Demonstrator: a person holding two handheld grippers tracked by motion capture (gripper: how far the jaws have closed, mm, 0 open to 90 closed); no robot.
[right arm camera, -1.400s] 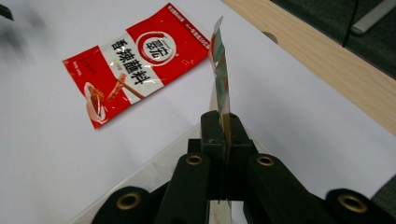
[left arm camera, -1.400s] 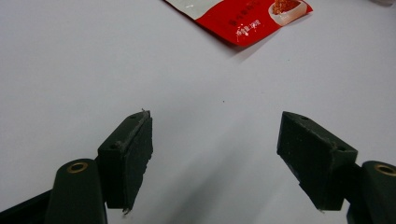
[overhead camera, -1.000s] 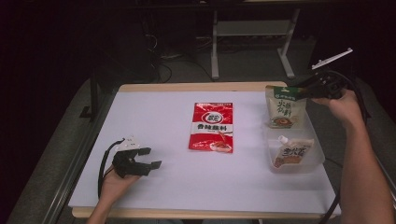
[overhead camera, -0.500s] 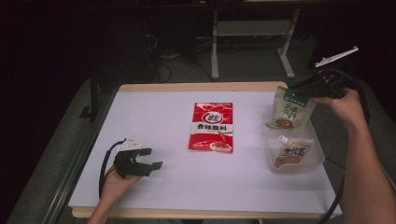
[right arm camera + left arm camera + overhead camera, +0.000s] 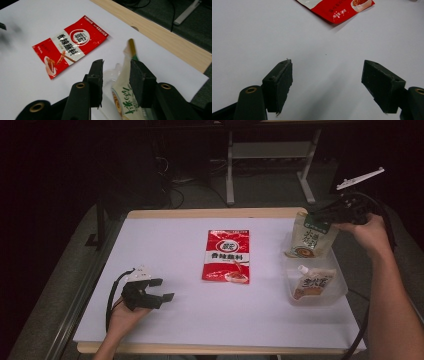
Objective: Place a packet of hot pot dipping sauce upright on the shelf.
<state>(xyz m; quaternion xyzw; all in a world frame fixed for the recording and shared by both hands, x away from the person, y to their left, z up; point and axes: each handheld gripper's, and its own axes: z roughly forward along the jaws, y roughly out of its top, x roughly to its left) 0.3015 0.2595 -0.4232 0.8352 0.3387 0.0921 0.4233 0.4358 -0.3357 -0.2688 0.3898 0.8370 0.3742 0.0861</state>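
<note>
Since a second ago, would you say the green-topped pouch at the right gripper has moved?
Yes. The green-topped pouch has tipped, its bottom swinging toward the clear tray and over its far rim, while its top stays at the right gripper, whose jaws have just been opening.

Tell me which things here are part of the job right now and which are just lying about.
In the job:
- green pouch, between the jaws of the right hand-held gripper, which have just been opening
- clear tray
- spouted pouch lying in that tray

Lying about:
- red packet mid-table
- left hand-held gripper, open, resting on the table
</note>
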